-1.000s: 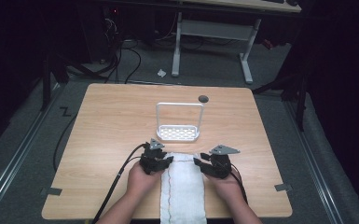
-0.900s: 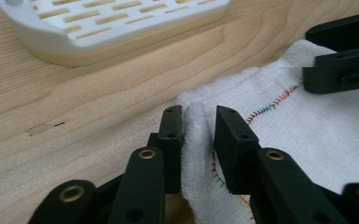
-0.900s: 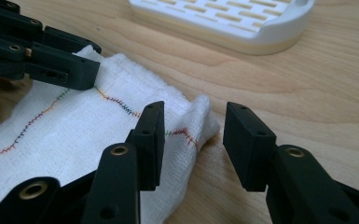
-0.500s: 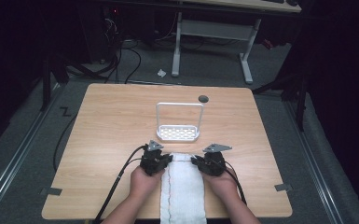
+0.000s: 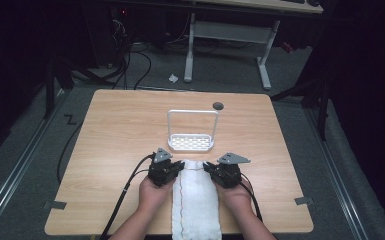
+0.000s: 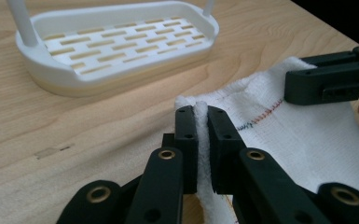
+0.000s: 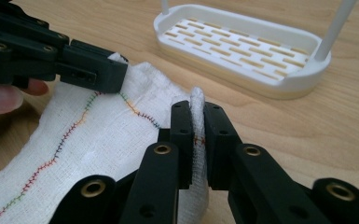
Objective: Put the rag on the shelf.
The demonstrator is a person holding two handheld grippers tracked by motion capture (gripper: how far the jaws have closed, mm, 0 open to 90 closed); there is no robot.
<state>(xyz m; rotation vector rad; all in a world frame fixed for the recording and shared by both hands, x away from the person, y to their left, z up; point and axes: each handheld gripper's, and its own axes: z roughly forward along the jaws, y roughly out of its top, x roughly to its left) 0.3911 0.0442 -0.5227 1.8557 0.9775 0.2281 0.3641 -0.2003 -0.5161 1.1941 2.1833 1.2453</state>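
Observation:
A white woven cloth (image 5: 196, 200) with a coloured stitched line lies lengthwise at the table's near edge. My left gripper (image 5: 178, 167) is shut on the cloth's far left corner (image 6: 200, 112). My right gripper (image 5: 207, 168) is shut on its far right corner (image 7: 196, 105). Both pinch a raised fold of the cloth (image 7: 102, 135) between their jaws. The two grippers face each other across the cloth's far end (image 6: 279, 107), a hand's width apart.
A white slotted tray with a tall wire handle (image 5: 191, 141) stands just beyond the cloth, also seen close in the gripper views (image 6: 116, 44) (image 7: 242, 46). A dark round hole (image 5: 218, 106) sits further back in the wooden table (image 5: 120, 135). Cables trail off the near edge.
Both grippers have moved inward toward each other at the cloth's far corners, and the cloth's far end has bunched slightly narrower.

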